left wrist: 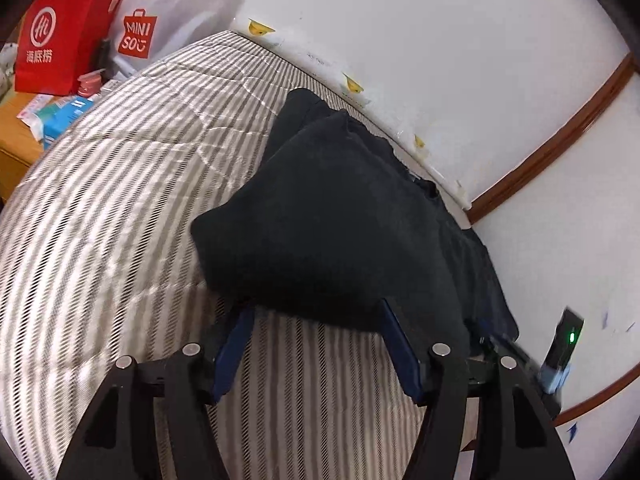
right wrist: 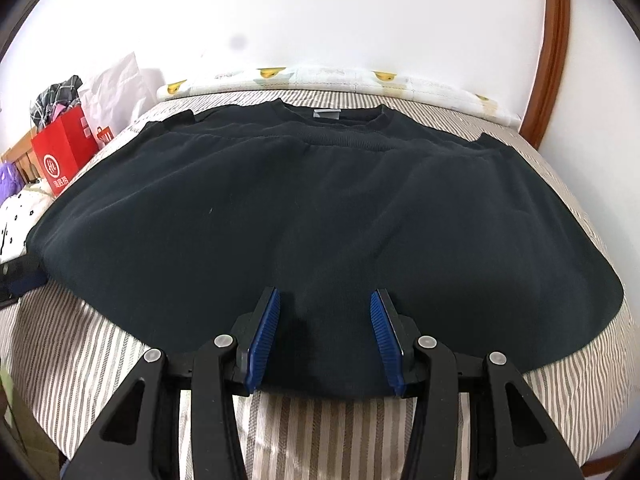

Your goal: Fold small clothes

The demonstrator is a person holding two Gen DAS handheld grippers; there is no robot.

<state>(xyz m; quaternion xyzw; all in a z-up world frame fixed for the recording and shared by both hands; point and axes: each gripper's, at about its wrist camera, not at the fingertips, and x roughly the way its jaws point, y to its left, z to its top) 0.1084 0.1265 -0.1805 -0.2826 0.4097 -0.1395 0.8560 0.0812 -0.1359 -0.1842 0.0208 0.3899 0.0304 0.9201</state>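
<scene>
Bags (left wrist: 72,36) beyond black garment (right wrist: 320,216) on bed (left wrist: 100,200)

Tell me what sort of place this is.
Most likely a bedroom at home: a striped bed cover under the dark garment, a patterned bolster along the wall, shopping bags nearby.

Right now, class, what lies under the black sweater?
The black sweater lies on a striped bedcover, which shows around its edges. Whatever is beneath its middle is covered.
</scene>
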